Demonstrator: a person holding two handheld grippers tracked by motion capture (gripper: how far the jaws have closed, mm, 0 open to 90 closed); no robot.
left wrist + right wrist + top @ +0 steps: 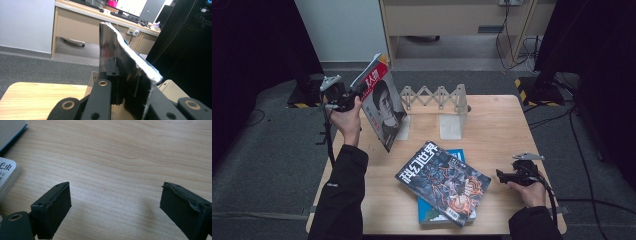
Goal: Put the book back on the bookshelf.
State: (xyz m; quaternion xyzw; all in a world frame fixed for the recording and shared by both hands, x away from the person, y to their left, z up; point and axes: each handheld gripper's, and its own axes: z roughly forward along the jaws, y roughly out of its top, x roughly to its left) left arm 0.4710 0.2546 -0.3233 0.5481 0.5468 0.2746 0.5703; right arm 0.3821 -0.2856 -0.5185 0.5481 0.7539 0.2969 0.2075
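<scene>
Black jaws of the left gripper [117, 100] rise at the bottom of the left gripper view, clamped tight on the edge of a magazine [122, 75] that stands on end between them, its pages fanning slightly toward the top. From the high view, that magazine [382, 102] hangs tilted in the air just to the left of the white folding rack [437, 107], its lower corner close to the rack's near left plate and not yet between the uprights. The step in hand looks like standing the magazine in the rack, and to do it well the person should probably straighten it until the cover runs parallel to the plates, lower the bottom edge into a gap, and release only once it rests on the table [497, 120]. Nearer the person than the rack, a dark illustrated magazine [444, 182] lies on top of a blue book [458, 156]. Right of that stack, the right gripper [504, 175] rests low at the table, and its own view shows the jaws spread wide over bare wood with nothing between them, with the stack's corner [7, 173] at the left edge. Only the high view gives the gap between magazine and rack; only the left gripper view shows how deep the jaws bite the pages.
</scene>
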